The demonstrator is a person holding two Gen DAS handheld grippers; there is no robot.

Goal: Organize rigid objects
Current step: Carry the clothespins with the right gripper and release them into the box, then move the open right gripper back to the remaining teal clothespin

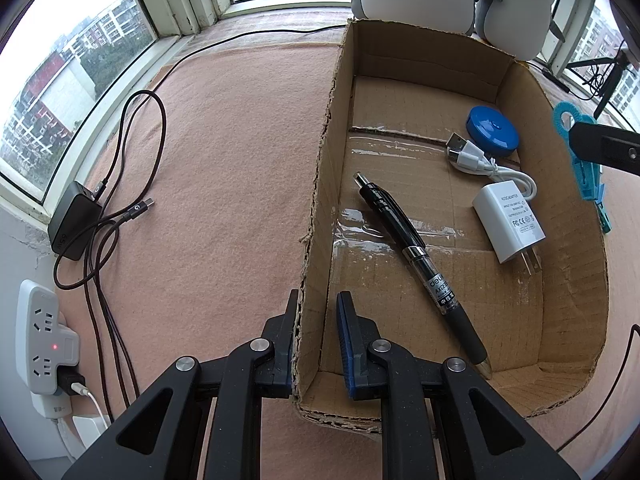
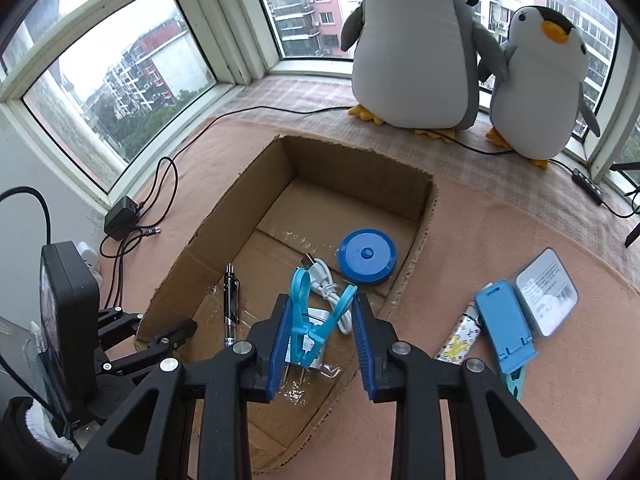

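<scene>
Window glass wraps around a peach-coloured cloth surface (image 2: 500,240), where two plush penguins (image 2: 416,52) stand behind an open cardboard box (image 2: 424,216).

The left gripper (image 1: 316,340) is clamped on the box's near-left wall, steadying it. The right gripper (image 2: 320,344) grips a light blue clothes peg (image 2: 310,320) by its body and holds it above the box's near end, over the white plug adapter (image 1: 508,222).

Sorting looks roughly half done. A black pen (image 1: 420,264), a blue round tape measure (image 2: 367,256), a white cable (image 2: 328,284) and the adapter already lie on the box floor. Outside, to the right, a blue folding stand (image 2: 504,324), a small grey tin (image 2: 546,292), a patterned tube (image 2: 460,340) and another peg (image 2: 516,384) under the stand wait on the cloth. The held peg is not yet dropped.

Its long axis runs away from the wrist camera, towards the box's far wall, with its two handle arms spreading forward in a V and its jaws end tucked back between the pads.
</scene>
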